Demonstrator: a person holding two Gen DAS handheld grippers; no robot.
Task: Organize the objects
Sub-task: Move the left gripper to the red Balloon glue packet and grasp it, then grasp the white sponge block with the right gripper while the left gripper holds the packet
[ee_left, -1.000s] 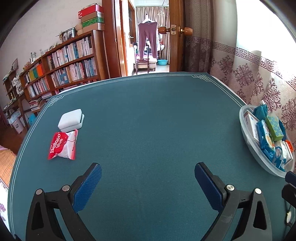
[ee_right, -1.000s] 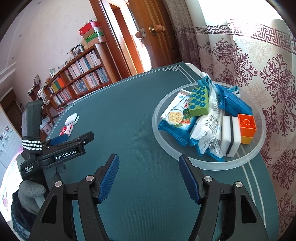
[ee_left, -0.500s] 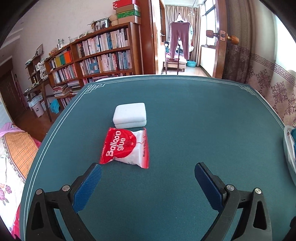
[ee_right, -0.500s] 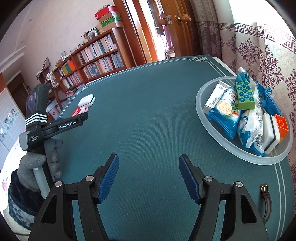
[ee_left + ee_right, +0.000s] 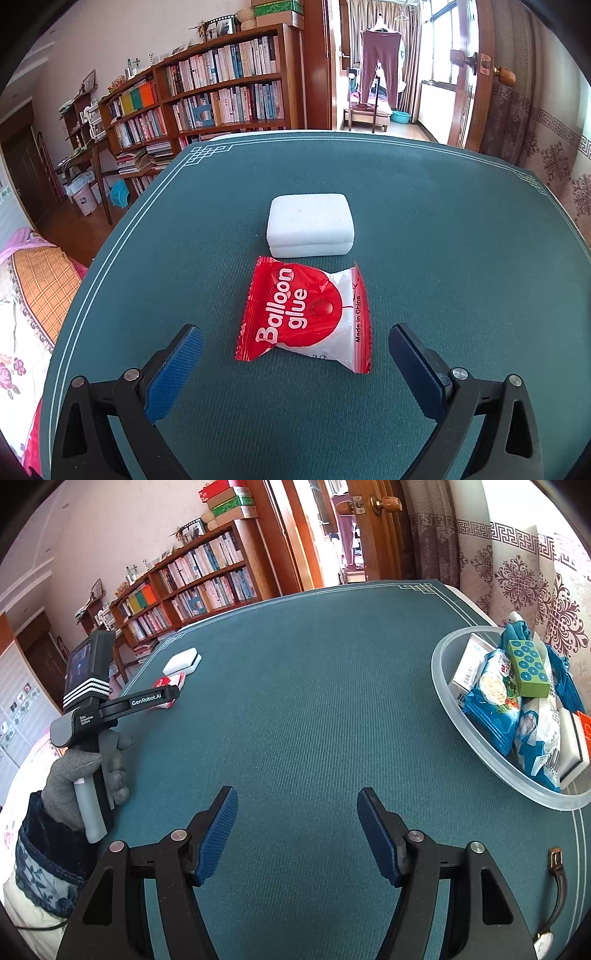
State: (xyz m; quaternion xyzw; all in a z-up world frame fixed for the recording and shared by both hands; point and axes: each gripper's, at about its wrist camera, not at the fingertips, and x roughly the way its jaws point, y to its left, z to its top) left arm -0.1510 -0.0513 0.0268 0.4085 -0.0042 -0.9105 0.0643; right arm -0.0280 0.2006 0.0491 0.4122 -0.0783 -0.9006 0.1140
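Clear bowl point(image 5: 465, 720) of packets appears only in our right view. Red packet point(image 5: 306, 314) lies just ahead of our left gripper point(image 5: 295, 349), jaws wide, empty; right gripper point(image 5: 297, 814) likewise.

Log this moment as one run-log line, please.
step: approach | left gripper: open, over balloon glue packet | right gripper: open, empty | white sponge: beyond packet | bowl: filled

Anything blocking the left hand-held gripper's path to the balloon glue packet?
Nothing visible. The left hand-held gripper is open, with the balloon glue packet lying flat on the table just ahead of its fingertips and only bare cloth between. The white sponge sits just beyond the packet, not in the way.
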